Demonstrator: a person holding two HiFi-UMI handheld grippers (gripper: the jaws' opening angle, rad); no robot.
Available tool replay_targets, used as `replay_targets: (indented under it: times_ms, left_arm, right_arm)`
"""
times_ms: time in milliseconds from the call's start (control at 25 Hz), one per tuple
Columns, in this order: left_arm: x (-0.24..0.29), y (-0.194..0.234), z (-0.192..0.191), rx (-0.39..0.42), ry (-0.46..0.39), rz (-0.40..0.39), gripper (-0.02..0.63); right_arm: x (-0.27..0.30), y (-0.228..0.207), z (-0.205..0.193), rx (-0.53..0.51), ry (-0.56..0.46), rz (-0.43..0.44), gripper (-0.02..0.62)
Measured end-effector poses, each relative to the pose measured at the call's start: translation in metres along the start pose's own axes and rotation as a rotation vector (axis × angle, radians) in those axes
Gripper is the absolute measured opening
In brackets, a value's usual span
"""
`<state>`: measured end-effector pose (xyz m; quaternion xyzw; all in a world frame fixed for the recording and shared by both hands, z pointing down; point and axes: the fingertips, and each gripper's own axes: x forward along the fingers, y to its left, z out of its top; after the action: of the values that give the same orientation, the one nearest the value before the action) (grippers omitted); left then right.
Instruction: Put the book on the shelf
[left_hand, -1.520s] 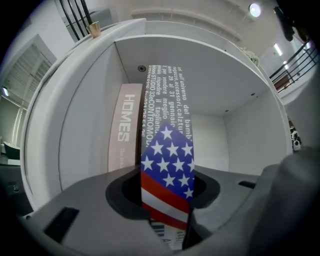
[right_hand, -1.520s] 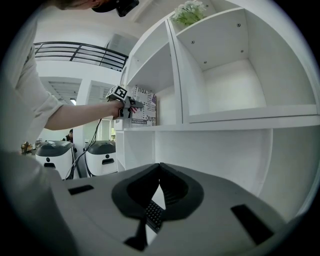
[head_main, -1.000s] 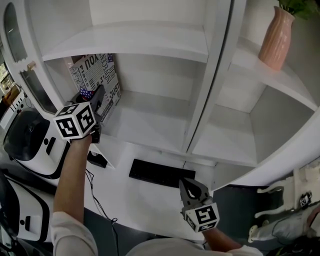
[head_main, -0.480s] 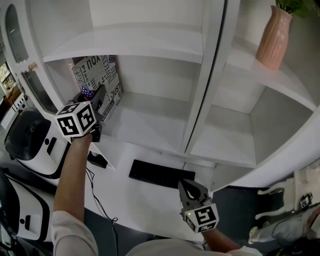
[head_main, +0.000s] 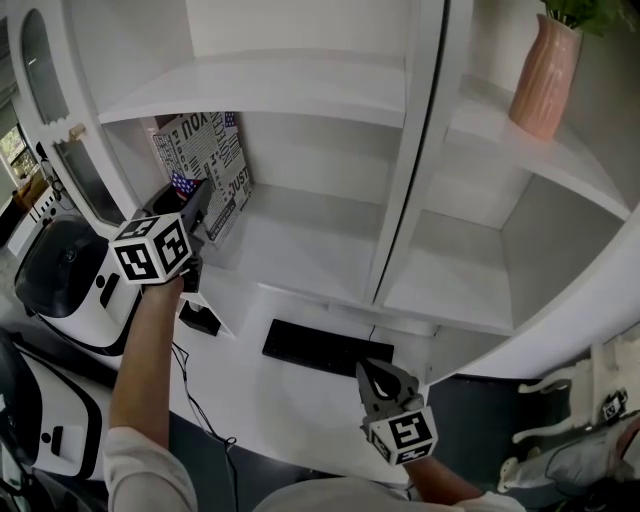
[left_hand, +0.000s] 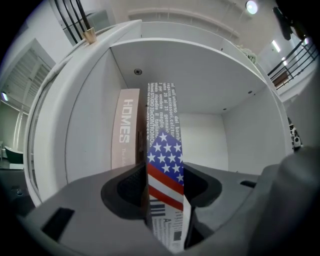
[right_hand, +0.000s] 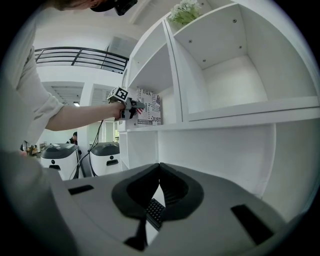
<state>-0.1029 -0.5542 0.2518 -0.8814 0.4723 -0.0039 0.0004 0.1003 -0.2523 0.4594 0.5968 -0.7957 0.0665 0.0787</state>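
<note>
The book (head_main: 208, 162), covered in black-and-white lettering with a stars-and-stripes patch, stands upright in the left bay of the white shelf (head_main: 300, 250), near its left wall. My left gripper (head_main: 195, 197) points level at the book's spine (left_hand: 165, 150). Its jaws have just been opening, and the spine is still between them with a thin gap on the right side. My right gripper (head_main: 378, 375) hangs low in front of the shelf, shut and holding nothing. From the right gripper view the book (right_hand: 149, 112) and left gripper (right_hand: 131, 107) show far off at the upper left.
A pale book marked HOMES (left_hand: 127, 130) stands just left of the held spine. A black keyboard (head_main: 325, 348) lies on the white counter below. A pink vase (head_main: 545, 75) sits on the upper right shelf. White-and-black machines (head_main: 60, 285) stand at left. An upright divider (head_main: 405, 180) splits the bays.
The left gripper and the book have hardly shifted; the head view has drifted slightly. The right gripper has stayed where it was.
</note>
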Motion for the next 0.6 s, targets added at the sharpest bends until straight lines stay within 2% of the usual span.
replay_targets:
  times_ms: [600]
  left_arm:
    - [-0.041,-0.001,-0.013,-0.006,0.013,0.010,0.186]
  right_arm:
    - [-0.006,0.014,0.010,-0.025,-0.013,0.017,0.003]
